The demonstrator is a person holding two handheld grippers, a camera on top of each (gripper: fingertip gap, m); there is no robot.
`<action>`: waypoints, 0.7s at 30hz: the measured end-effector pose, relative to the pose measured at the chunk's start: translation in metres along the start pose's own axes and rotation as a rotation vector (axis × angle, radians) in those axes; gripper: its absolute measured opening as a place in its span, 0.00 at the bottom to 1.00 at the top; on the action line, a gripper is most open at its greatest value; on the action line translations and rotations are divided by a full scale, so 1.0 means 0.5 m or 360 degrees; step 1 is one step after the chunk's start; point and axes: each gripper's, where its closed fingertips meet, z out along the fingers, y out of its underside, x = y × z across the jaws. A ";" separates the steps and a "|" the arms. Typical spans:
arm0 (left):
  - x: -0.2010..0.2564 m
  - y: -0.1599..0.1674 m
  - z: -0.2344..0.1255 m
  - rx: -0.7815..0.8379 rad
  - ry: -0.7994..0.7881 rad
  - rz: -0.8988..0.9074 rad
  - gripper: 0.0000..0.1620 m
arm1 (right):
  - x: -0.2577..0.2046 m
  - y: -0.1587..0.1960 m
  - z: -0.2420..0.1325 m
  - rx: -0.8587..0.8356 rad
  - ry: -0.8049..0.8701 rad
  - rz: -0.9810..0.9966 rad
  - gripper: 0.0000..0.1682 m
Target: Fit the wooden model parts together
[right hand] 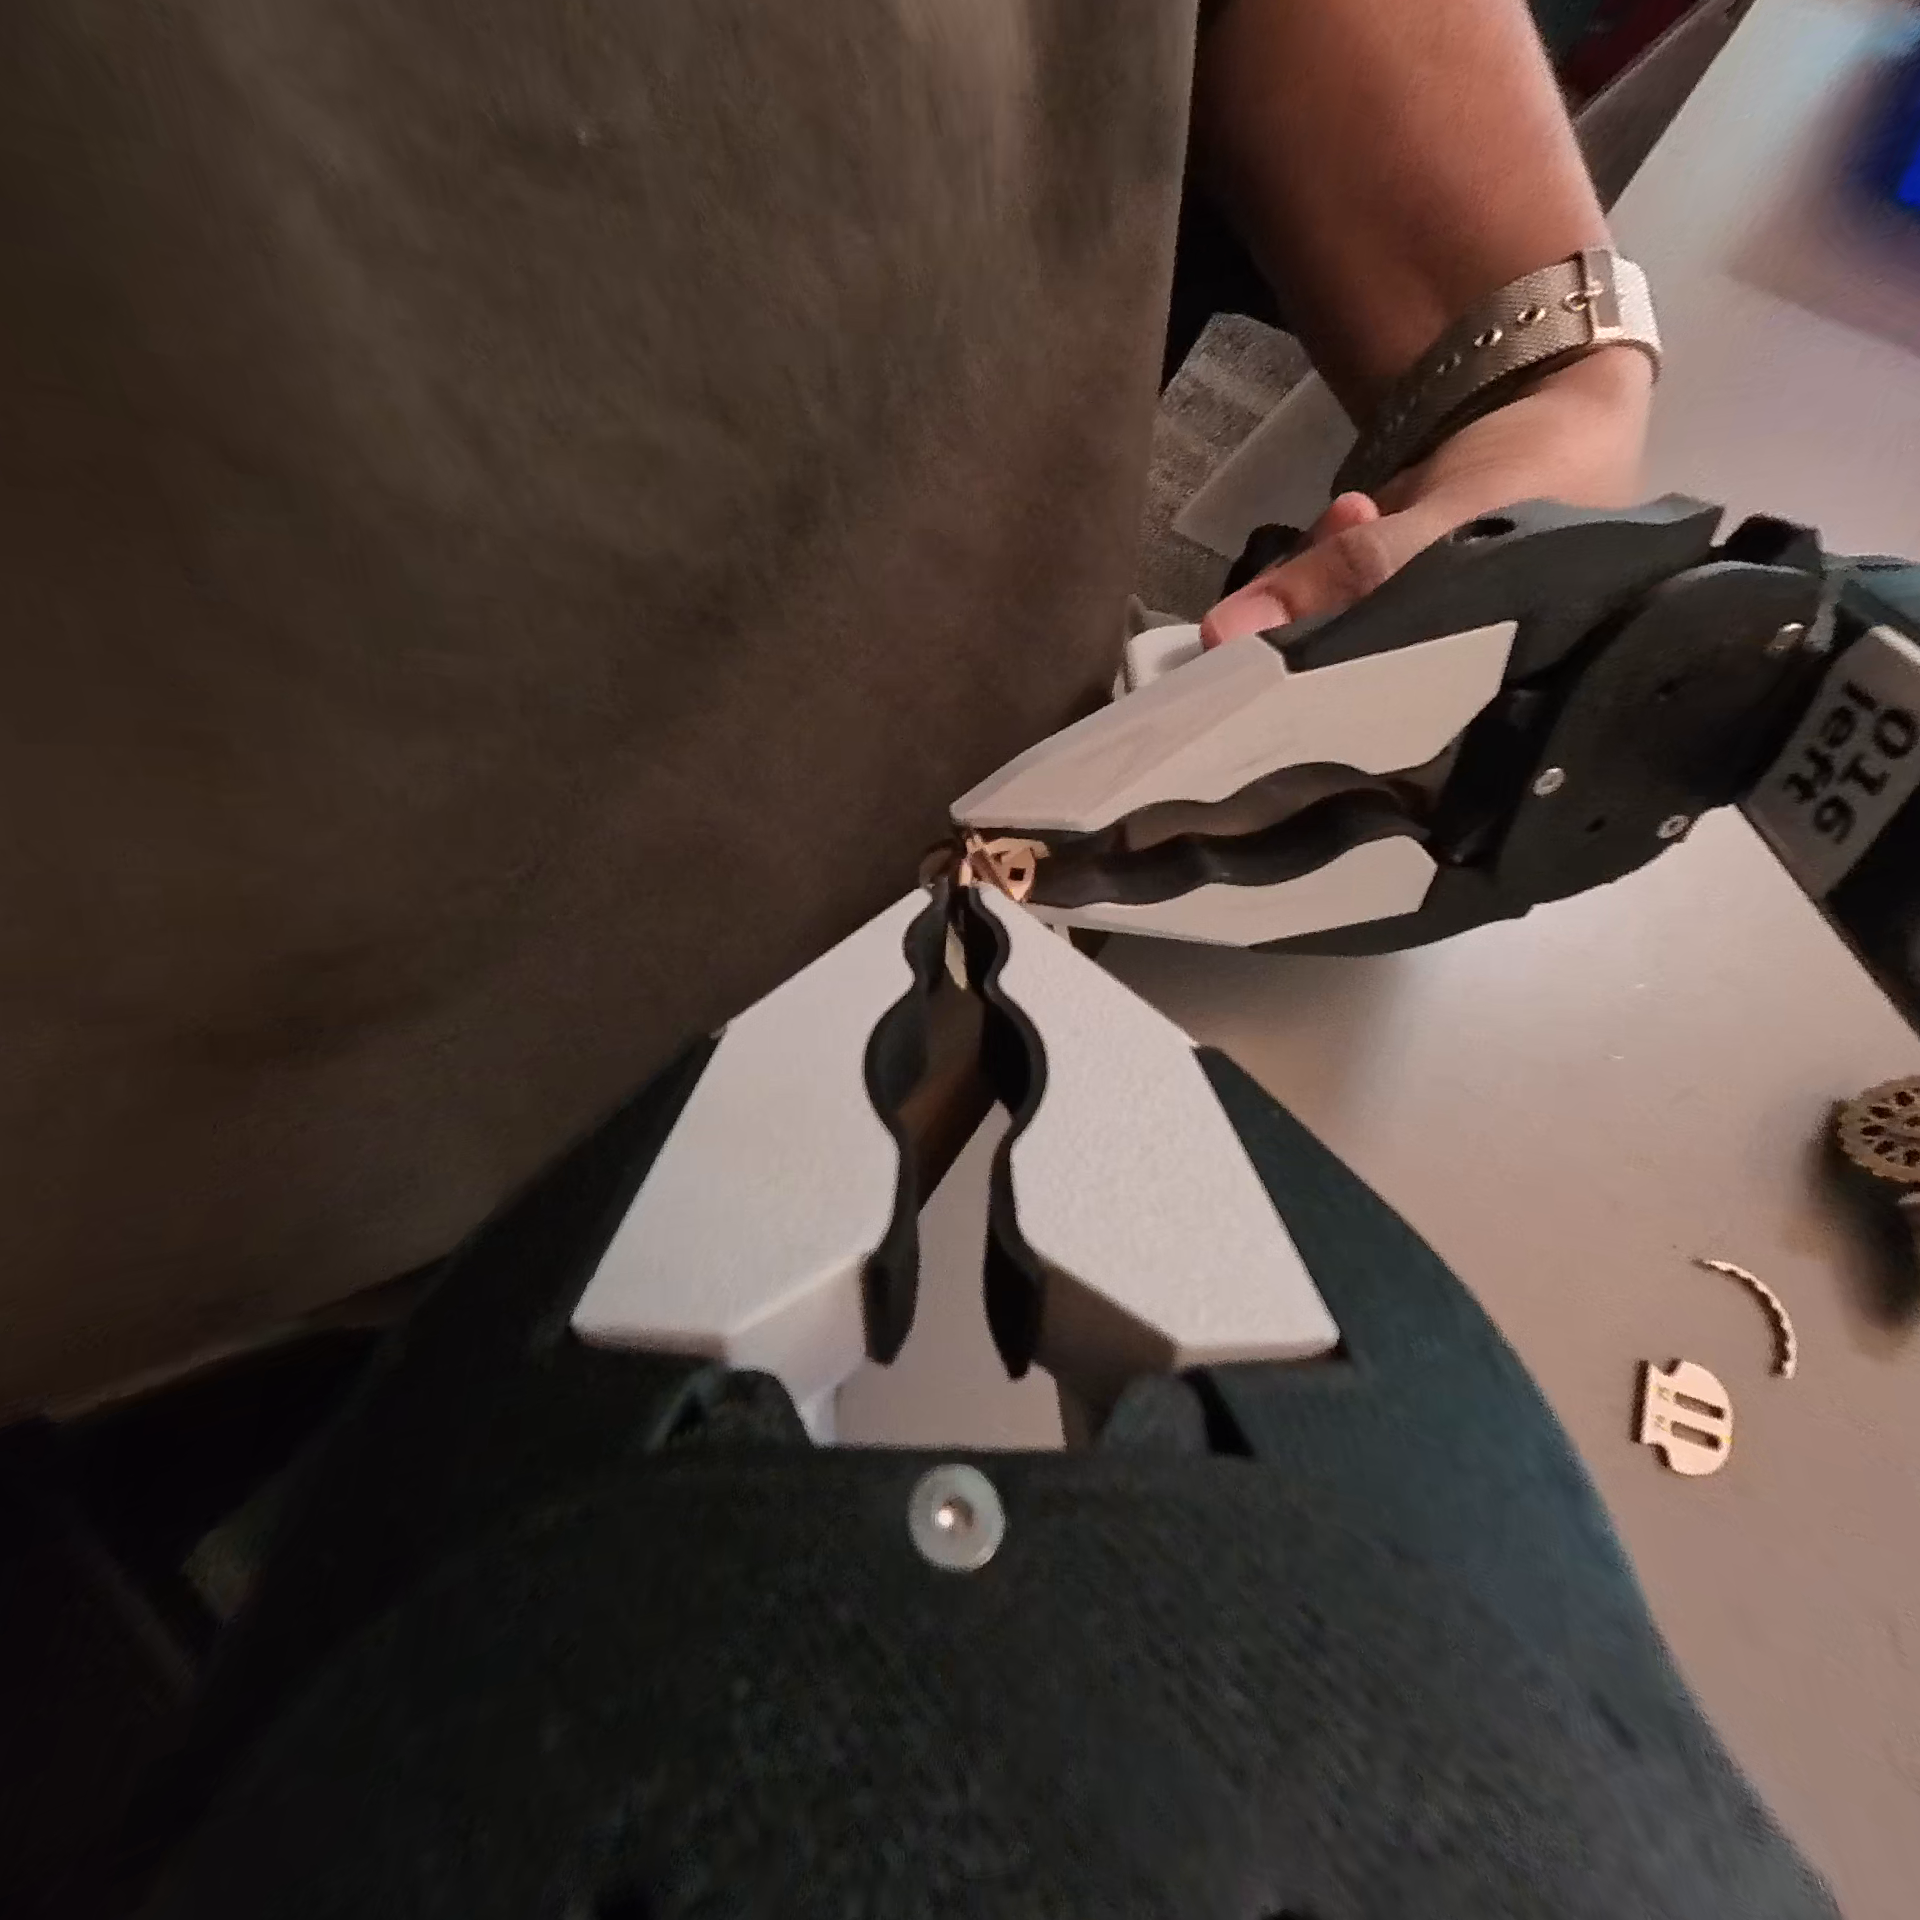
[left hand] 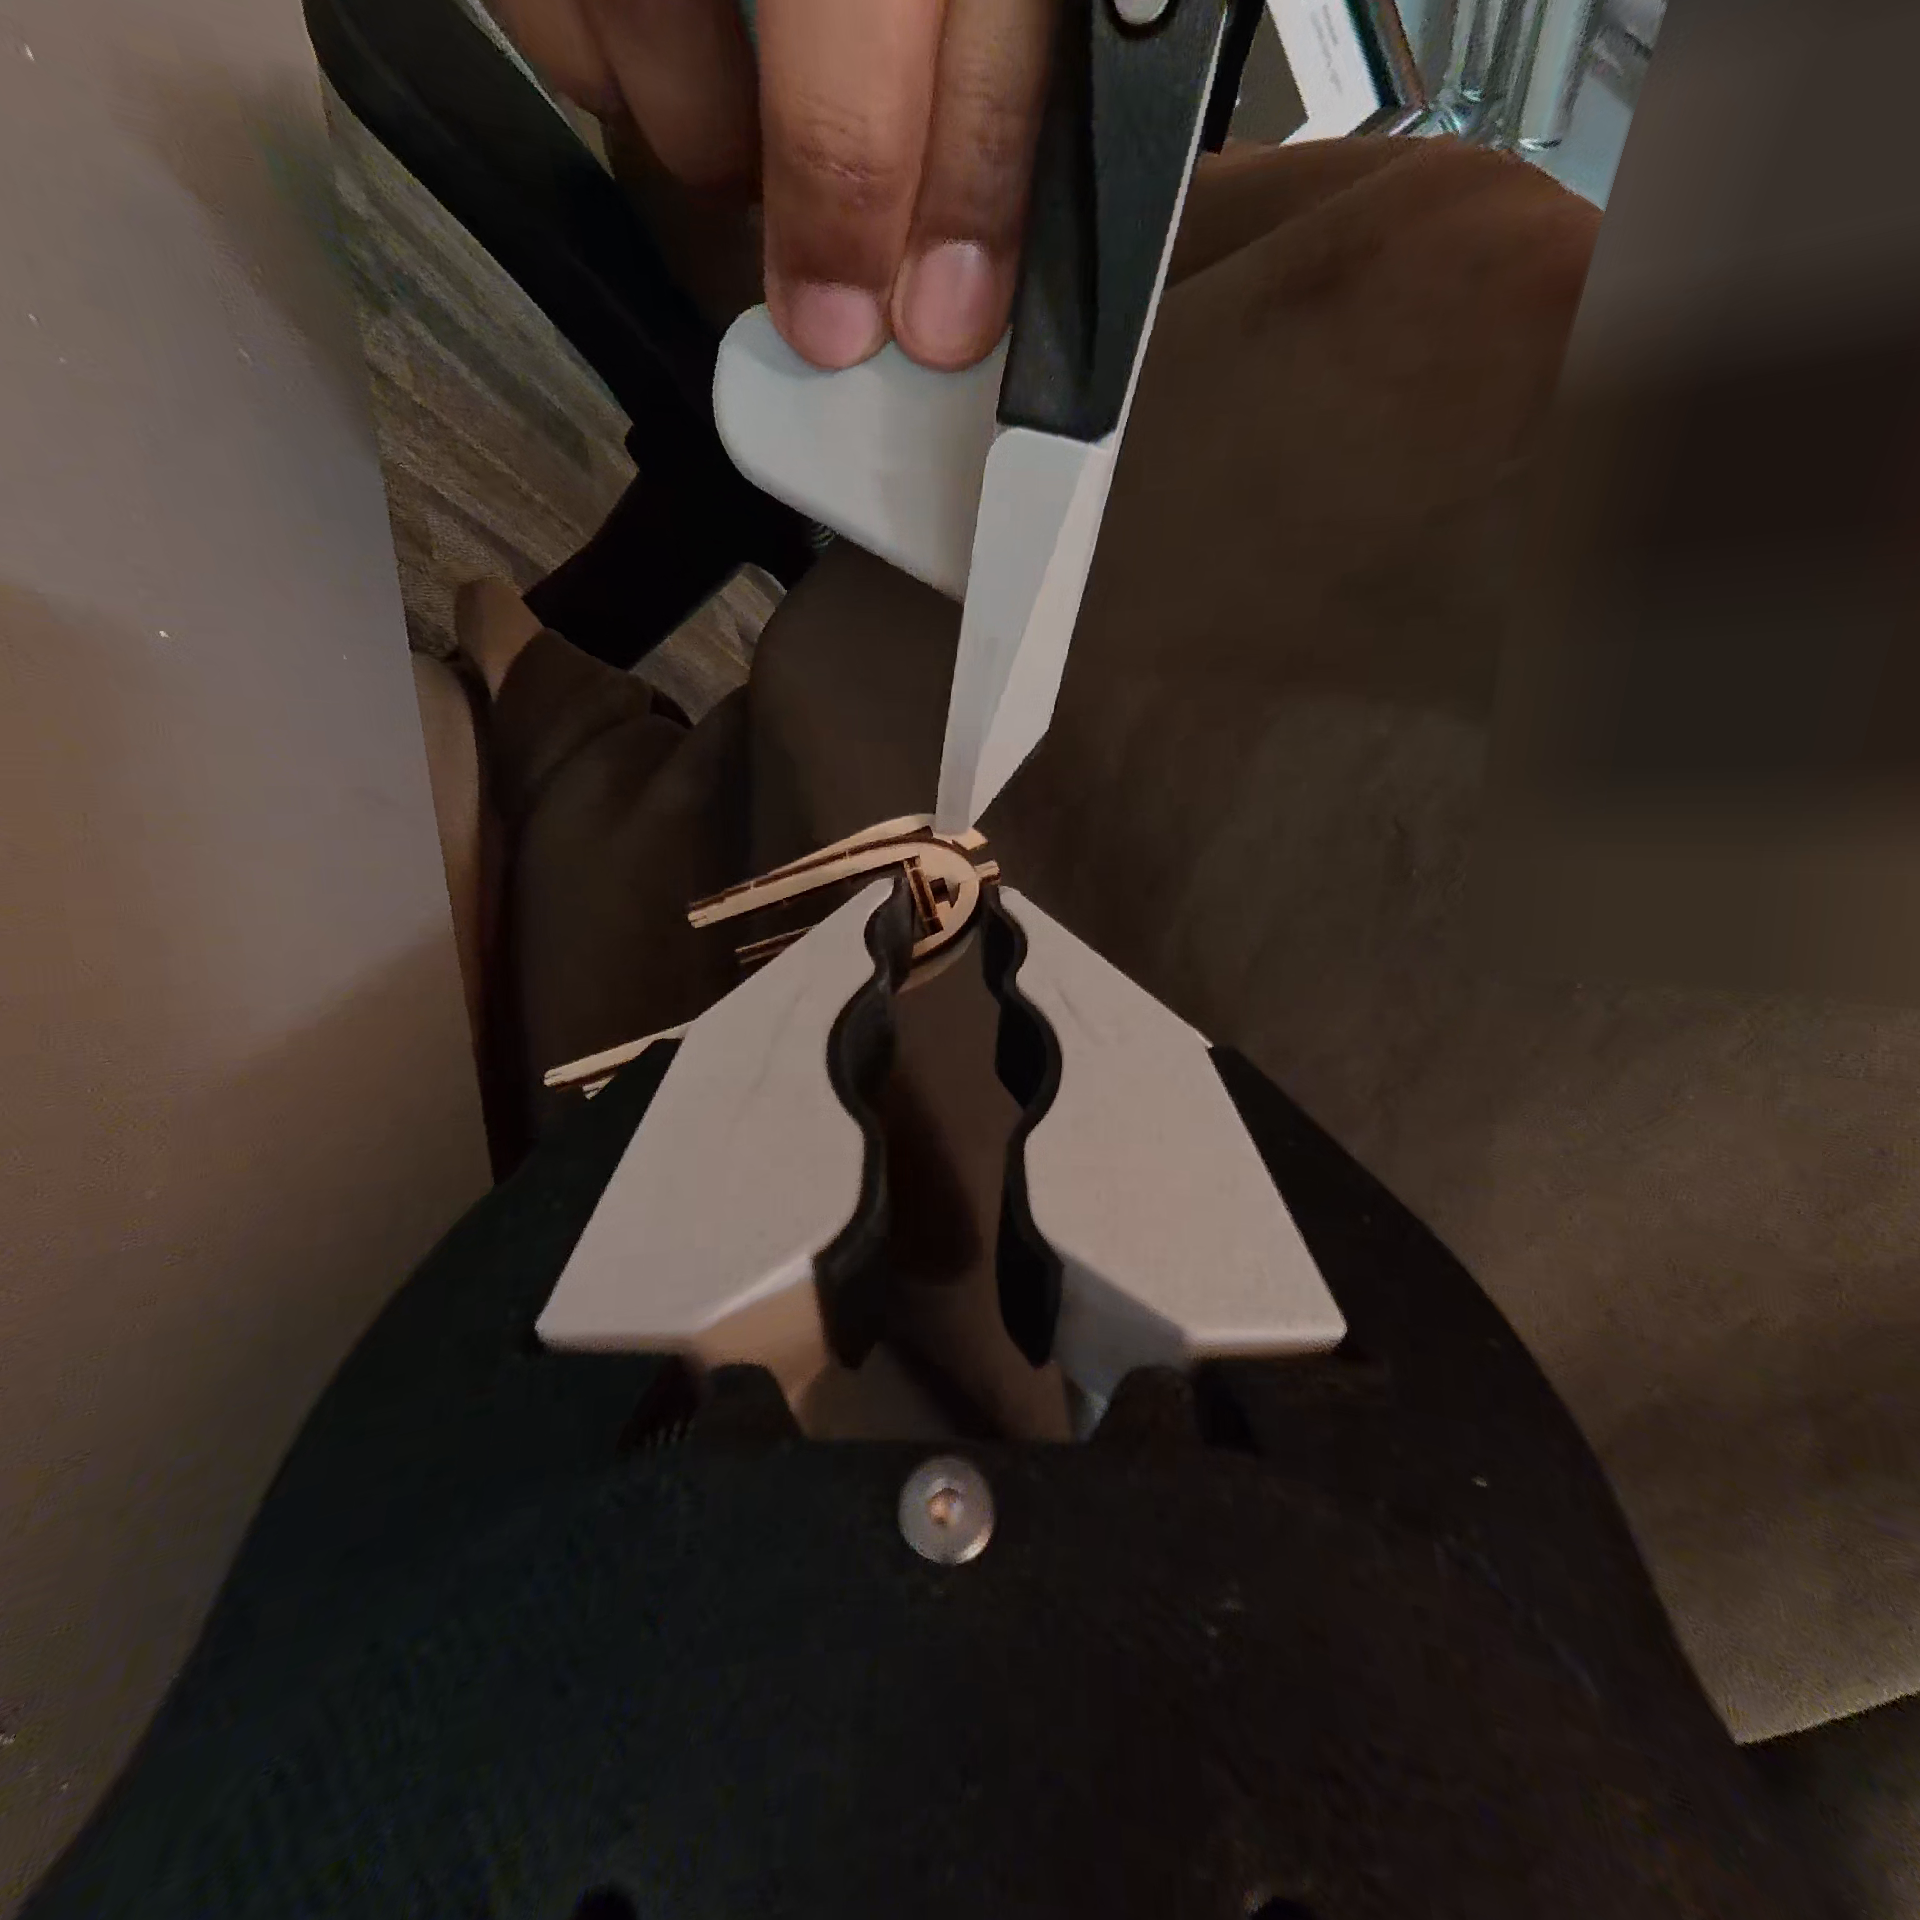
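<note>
Nearest us, our left gripper point(left hand: 940, 904) pinched the wooden model part point(left hand: 914, 883) at its tips; our right gripper point(right hand: 956, 914) met it from above, clamped on the same piece, over a grey table point(right hand: 1455, 1039).

A hobby or lab workbench is suggested by a pale grey tabletop point(right hand: 1455, 1091) strewn with small laser-cut wooden pieces point(right hand: 1688, 1416), carpeted floor point(left hand: 468, 416) glimpsed below.
</note>
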 end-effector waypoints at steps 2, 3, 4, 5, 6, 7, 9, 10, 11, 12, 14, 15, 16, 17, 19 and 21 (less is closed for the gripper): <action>0.000 0.002 0.001 -0.0011 0.0005 -0.0007 0.06 | -0.002 0.001 0.002 -0.0014 -0.0031 -0.0003 0.00; -0.001 0.003 0.002 -0.0014 0.0008 -0.0012 0.06 | -0.002 0.000 0.003 -0.0019 -0.0040 -0.0008 0.00; -0.001 0.002 0.002 -0.0014 0.0007 -0.0016 0.06 | -0.002 0.001 0.004 -0.0025 -0.0049 -0.0008 0.00; -0.002 0.003 0.003 -0.0017 0.0006 -0.0019 0.06 | -0.003 0.001 0.005 -0.0032 -0.0061 0.0000 0.00; -0.002 0.003 0.003 -0.0019 0.0002 -0.0017 0.06 | -0.004 0.002 0.006 -0.0036 -0.0072 0.0009 0.00; -0.003 0.003 0.004 -0.0020 -0.0003 -0.0015 0.06 | -0.004 0.003 0.006 -0.0038 -0.0077 0.0019 0.00; -0.003 0.002 0.003 -0.0013 -0.0006 -0.0016 0.06 | -0.002 0.004 0.004 -0.0037 -0.0074 0.0032 0.00; -0.002 0.001 0.002 -0.0006 -0.0002 -0.0018 0.06 | -0.001 0.003 0.003 -0.0033 -0.0068 0.0035 0.00; -0.002 0.000 0.001 -0.0002 -0.0001 -0.0019 0.06 | 0.000 0.004 0.002 -0.0033 -0.0065 0.0039 0.00; -0.003 0.000 0.001 -0.0001 -0.0006 -0.0021 0.06 | 0.000 0.005 0.003 -0.0040 -0.0067 0.0041 0.00; -0.006 0.003 0.004 -0.0018 -0.0019 -0.0023 0.06 | -0.004 0.009 0.006 -0.0065 -0.0082 0.0040 0.00; -0.007 0.006 0.006 -0.0031 -0.0028 -0.0021 0.06 | -0.006 0.010 0.009 -0.0076 -0.0089 0.0036 0.00; -0.009 0.008 0.008 -0.0044 -0.0036 -0.0017 0.06 | -0.007 0.011 0.012 -0.0086 -0.0094 0.0032 0.00; -0.010 0.010 0.009 -0.0051 -0.0043 -0.0013 0.06 | -0.007 0.012 0.013 -0.0090 -0.0095 0.0032 0.00; -0.010 0.008 0.008 -0.0041 -0.0046 -0.0019 0.06 | -0.005 0.012 0.012 -0.0089 -0.0081 0.0037 0.00; -0.013 0.003 0.005 -0.0018 -0.0053 -0.0031 0.06 | 0.000 0.015 0.010 -0.0094 -0.0051 0.0039 0.00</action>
